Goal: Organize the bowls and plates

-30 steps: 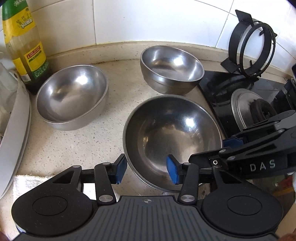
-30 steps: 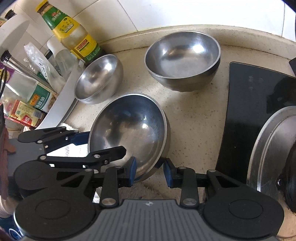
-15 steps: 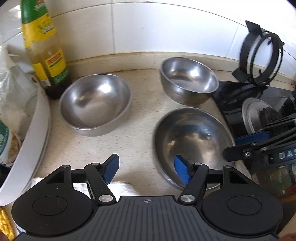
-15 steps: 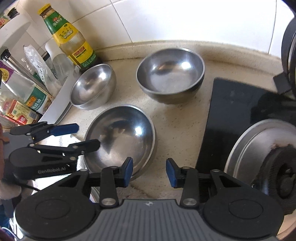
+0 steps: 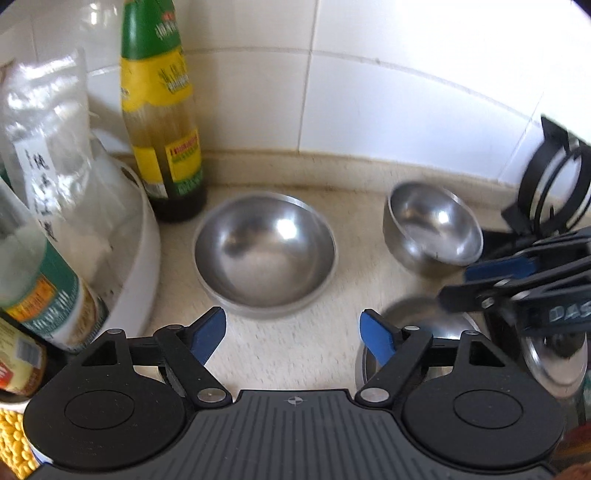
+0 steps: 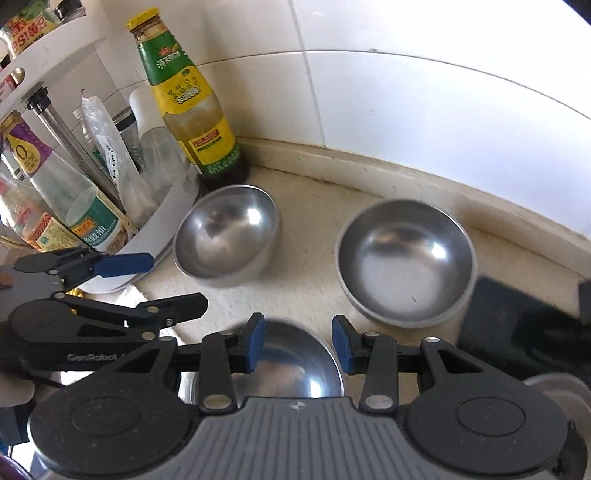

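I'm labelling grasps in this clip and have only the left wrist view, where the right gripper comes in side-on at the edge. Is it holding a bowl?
Observer: No. In the right wrist view the right gripper is open with nothing between its fingers. The near bowl lies on the counter below it.
Operator: My view cuts off the top of the bottle. Is it capped?
Observer: Yes, the bottle has a yellow cap on it.
Operator: Does the white rack have anything above its bottom tray?
Observer: Yes, an upper shelf with jars on it.
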Motion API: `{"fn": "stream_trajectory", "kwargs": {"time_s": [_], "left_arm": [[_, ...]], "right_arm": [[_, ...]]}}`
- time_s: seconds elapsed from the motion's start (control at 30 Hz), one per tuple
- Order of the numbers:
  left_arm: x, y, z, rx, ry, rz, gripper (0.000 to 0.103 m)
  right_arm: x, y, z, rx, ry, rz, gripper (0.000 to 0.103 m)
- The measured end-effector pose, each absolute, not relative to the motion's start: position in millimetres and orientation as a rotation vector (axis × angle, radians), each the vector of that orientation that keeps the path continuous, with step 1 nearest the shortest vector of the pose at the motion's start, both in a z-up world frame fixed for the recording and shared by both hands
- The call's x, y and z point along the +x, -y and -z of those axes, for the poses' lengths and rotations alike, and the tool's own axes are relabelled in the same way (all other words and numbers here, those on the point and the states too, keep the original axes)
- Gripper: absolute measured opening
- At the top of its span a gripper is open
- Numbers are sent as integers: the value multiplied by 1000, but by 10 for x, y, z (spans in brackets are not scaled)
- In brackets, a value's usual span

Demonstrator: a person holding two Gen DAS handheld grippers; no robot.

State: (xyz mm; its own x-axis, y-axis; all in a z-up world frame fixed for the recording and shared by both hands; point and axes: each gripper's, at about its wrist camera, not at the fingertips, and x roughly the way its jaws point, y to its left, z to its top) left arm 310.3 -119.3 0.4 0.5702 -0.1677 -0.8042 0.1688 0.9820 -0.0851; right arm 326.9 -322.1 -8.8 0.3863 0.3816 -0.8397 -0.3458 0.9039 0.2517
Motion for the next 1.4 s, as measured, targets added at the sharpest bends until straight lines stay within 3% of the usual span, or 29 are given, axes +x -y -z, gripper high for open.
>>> {"fn": "stream_trajectory", "kwargs": {"time_s": [0.47, 1.17, 1.4], "left_arm": [[3449, 964, 213, -164, -1011, 41, 86], [3654, 889, 345, -198, -1027, -60, 86], [3691, 942, 496, -193, -1067, -15, 67]], "right_arm": [[3903, 2566, 136, 13, -1072, -532, 51], [4078, 2396, 430, -32, -1138, -539, 51], [4078, 2286, 537, -50, -1159, -560, 51]]}}
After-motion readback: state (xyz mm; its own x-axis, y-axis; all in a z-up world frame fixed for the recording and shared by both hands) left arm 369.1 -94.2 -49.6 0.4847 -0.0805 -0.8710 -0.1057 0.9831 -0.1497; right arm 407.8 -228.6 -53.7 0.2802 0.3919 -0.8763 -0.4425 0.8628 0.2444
